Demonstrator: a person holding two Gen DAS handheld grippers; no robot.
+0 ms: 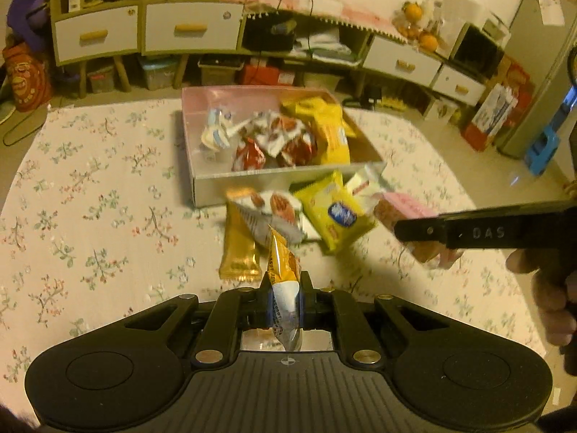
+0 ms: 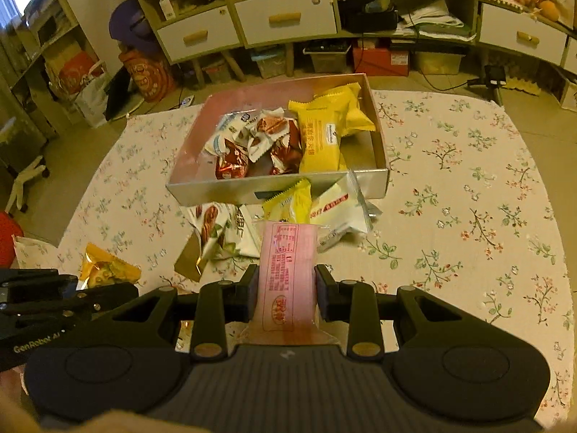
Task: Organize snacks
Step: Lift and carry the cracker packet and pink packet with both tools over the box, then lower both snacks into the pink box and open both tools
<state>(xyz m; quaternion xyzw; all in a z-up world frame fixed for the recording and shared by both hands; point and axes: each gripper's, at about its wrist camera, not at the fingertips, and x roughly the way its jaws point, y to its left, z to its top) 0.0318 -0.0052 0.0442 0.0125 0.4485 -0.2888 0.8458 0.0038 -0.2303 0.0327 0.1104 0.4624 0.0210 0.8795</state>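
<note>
Floral cloth covers the bench (image 2: pixel 468 180), with cluttered drawers and shelves behind, and right in the middle sits the open box (image 2: pixel 378 137), already partly filled with red-and-white and yellow packets. Both hands are loaded! The left gripper (image 1: pixel 285 297) is pinched tight on an orange snack packet (image 1: pixel 283 270), gripped by its thin lower end so the packet stands up between the pads, off the cloth. The right gripper (image 2: pixel 286 294) clamps a pink packet (image 2: pixel 285 270) across its width, jaws narrow around it, the packet pointing toward the box. Near the box's front wall, the loose pile waits on the cloth: a gold bar (image 1: pixel 239 249), a white packet with brown biscuits printed on it (image 1: pixel 274 213), a yellow packet with a blue badge (image 1: pixel 333 216), and a white packet (image 2: pixel 339 209) leaning against the box. Now the risks, as I judge them. The orange packet is held only by its edge, so a quick swing could let it slip or flop out short of the box. The two grippers are near each other, and both heading for the same opening could bump. The pink packet is long; dropped low, it may catch the near wall and land on the pile instead.
</note>
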